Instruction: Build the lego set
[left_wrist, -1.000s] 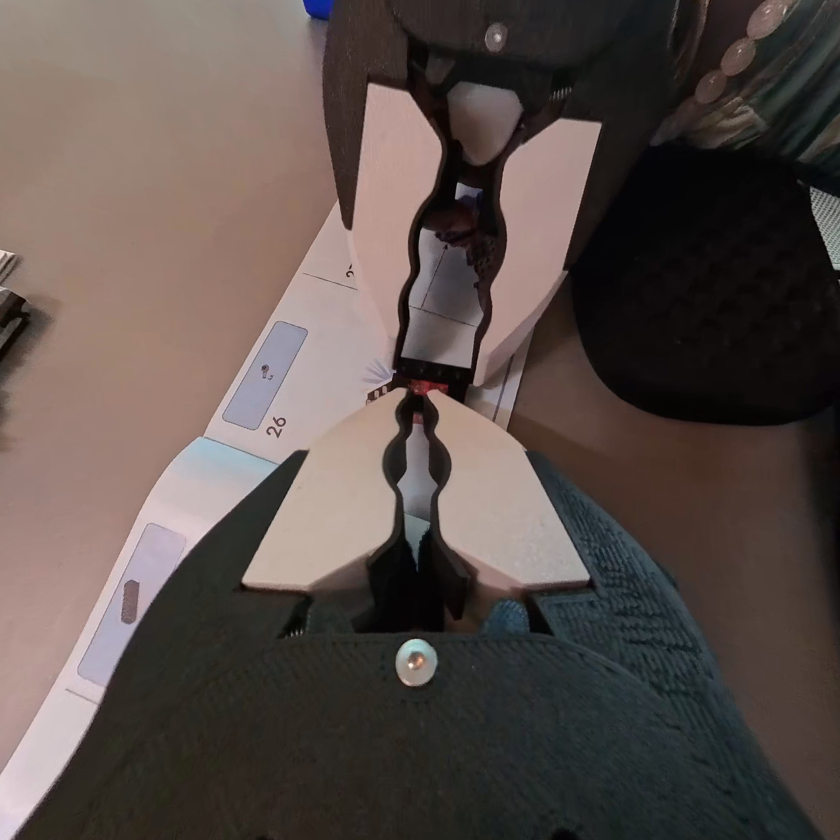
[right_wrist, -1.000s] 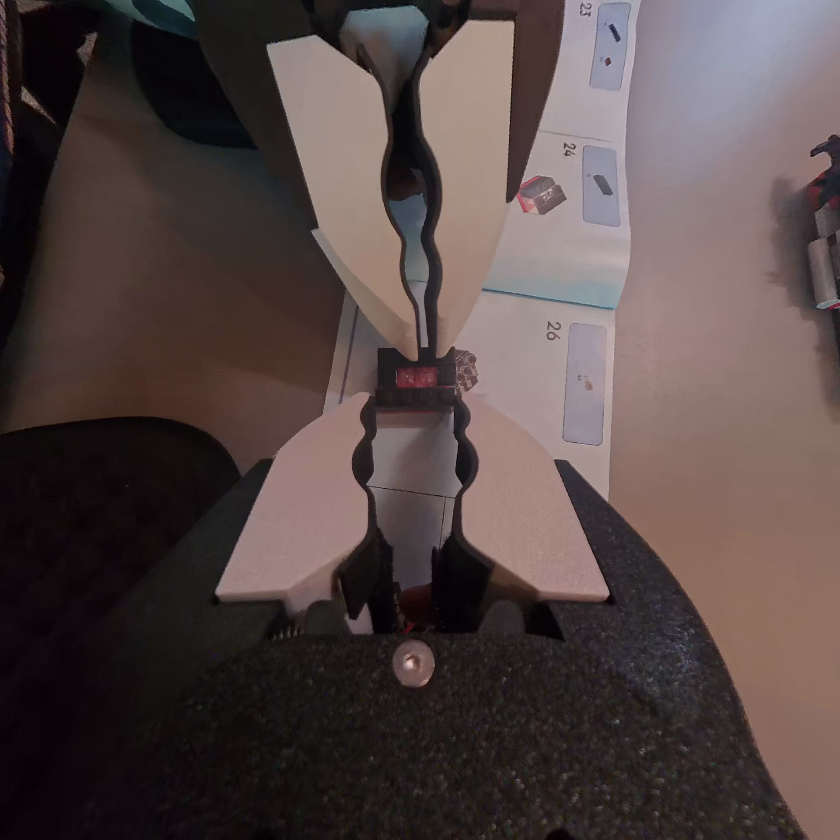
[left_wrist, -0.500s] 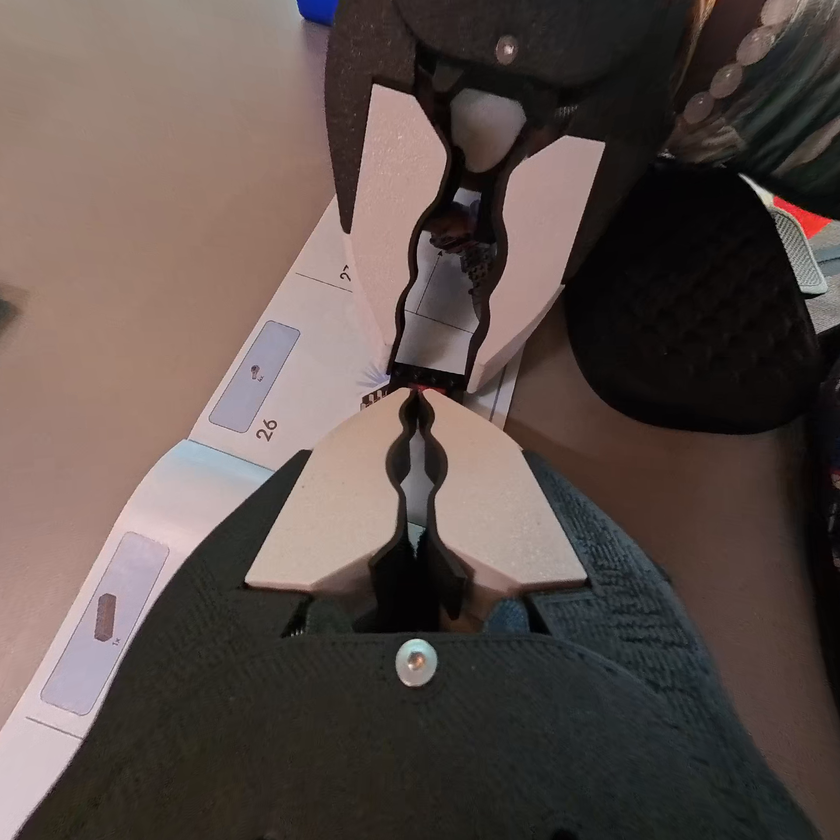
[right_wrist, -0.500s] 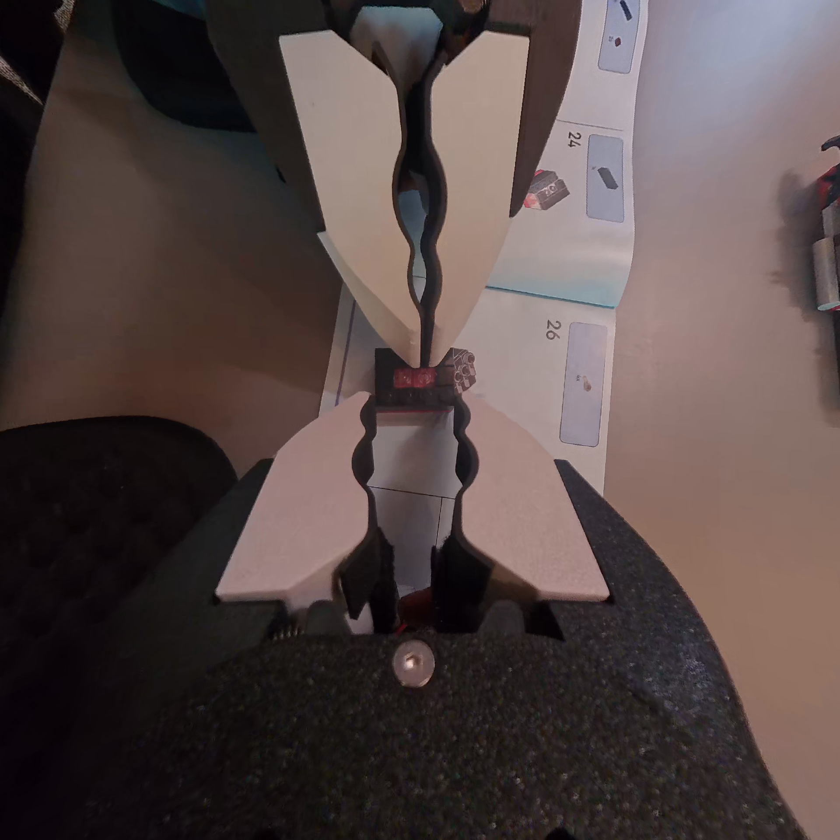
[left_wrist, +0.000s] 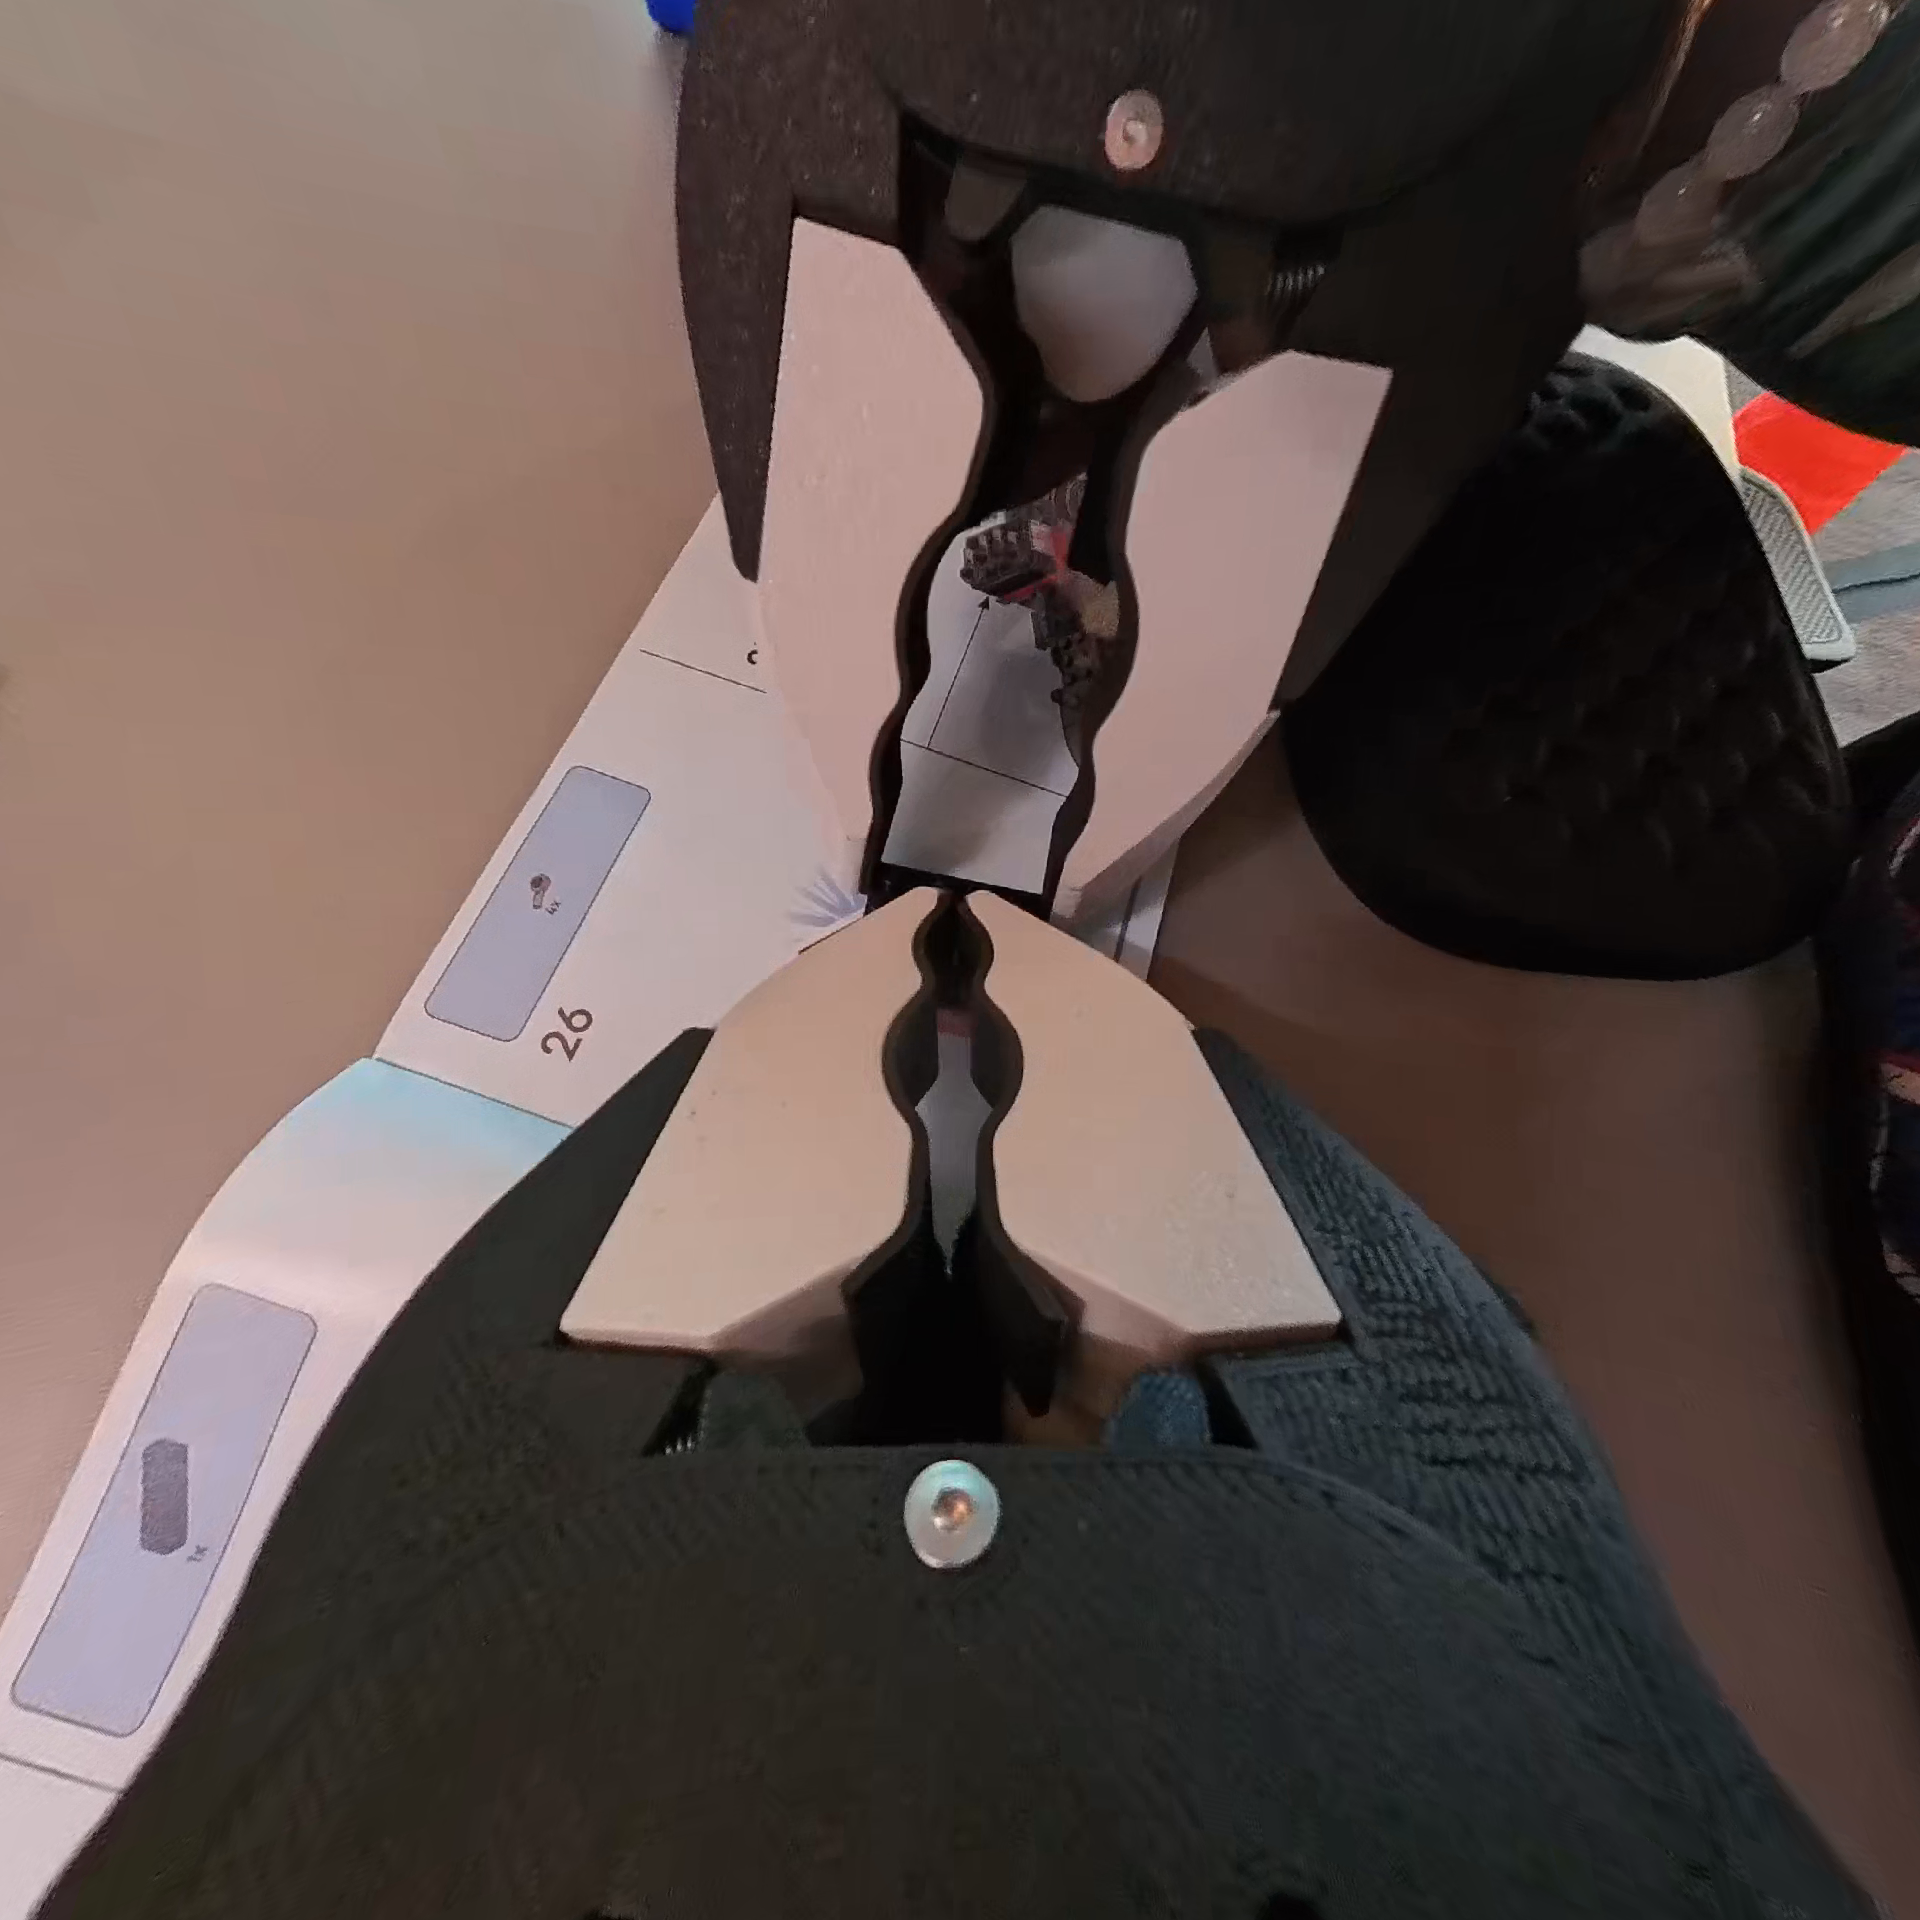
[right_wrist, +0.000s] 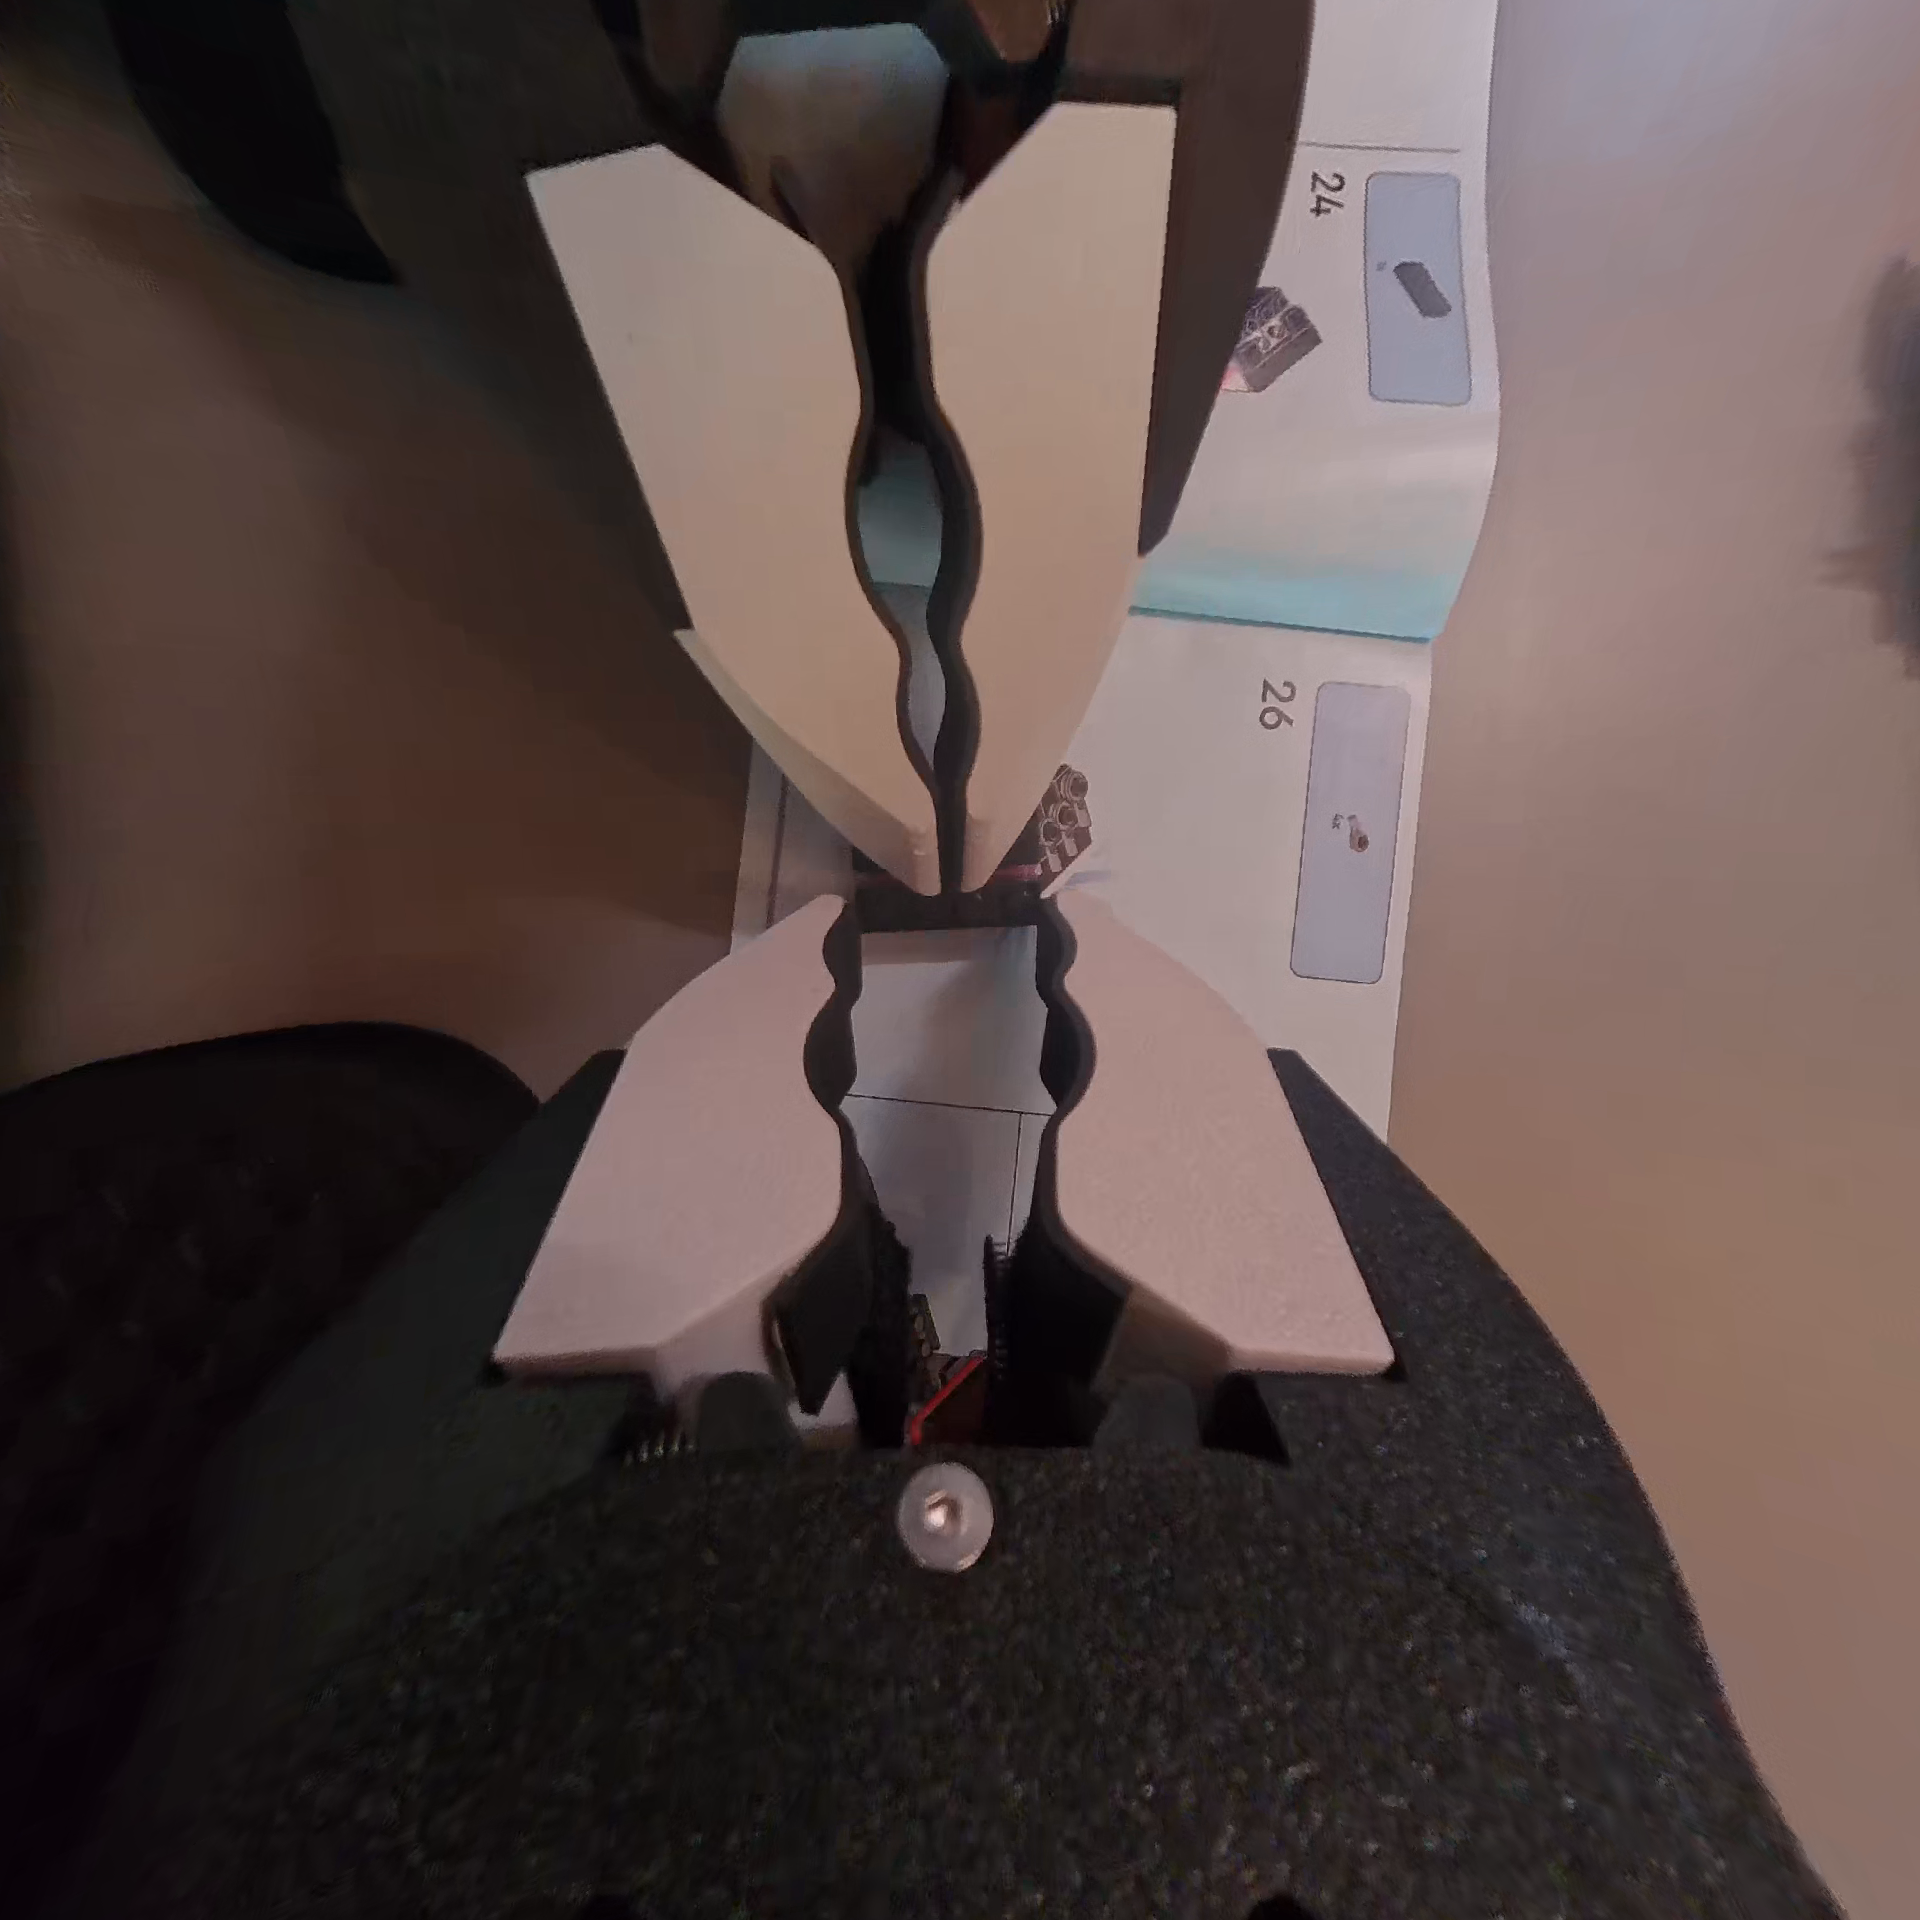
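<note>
On the left, my left hand-held gripper (right_wrist: 951, 878) is pinched nearly closed against the small black-and-red lego piece (right_wrist: 914, 912). My right hand-held gripper (right_wrist: 945, 930) clamps its ends above the instruction sheet (right_wrist: 1195, 935). It looks light, rigid and easily dropped, so I'd grip flat sides.

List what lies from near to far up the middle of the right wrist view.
Right tongs → black and red lego piece gripped across their tips → left tongs, tips nearly closed, pressing on the piece from the far side. The instruction booklet lies beneath them on the table.
</note>
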